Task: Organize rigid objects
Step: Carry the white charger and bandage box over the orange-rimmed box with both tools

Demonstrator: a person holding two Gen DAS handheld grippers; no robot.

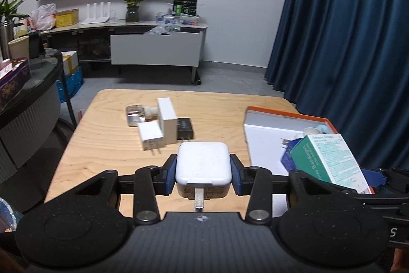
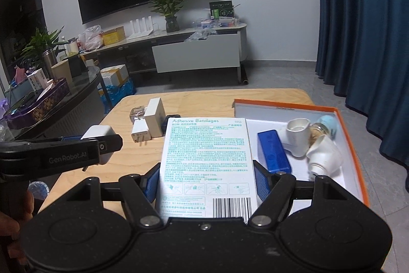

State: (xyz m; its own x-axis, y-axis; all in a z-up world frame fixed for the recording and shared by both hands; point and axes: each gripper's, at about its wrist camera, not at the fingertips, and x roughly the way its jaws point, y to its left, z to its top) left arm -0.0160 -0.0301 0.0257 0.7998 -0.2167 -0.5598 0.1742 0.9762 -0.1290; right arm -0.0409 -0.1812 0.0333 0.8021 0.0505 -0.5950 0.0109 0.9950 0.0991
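Observation:
My left gripper (image 1: 203, 172) is shut on a white square charger (image 1: 203, 163), held above the wooden table (image 1: 102, 145) with its prong toward the camera. The same charger (image 2: 98, 131) shows at the left of the right wrist view. My right gripper (image 2: 206, 179) is shut on a white and teal adhesive bandages box (image 2: 207, 165), also seen as a teal box (image 1: 329, 160) in the left wrist view. The orange-rimmed white tray (image 2: 352, 145) holds a blue box (image 2: 274, 151), two white cups (image 2: 297, 136) and a small jar.
On the table's far side lie a small white plug adapter (image 1: 150, 137), a tall white box (image 1: 166, 123), a black adapter (image 1: 184, 128) and a clear bottle (image 1: 135, 114). A dark round side table (image 2: 64, 99) stands left, a blue curtain (image 1: 345, 30) right.

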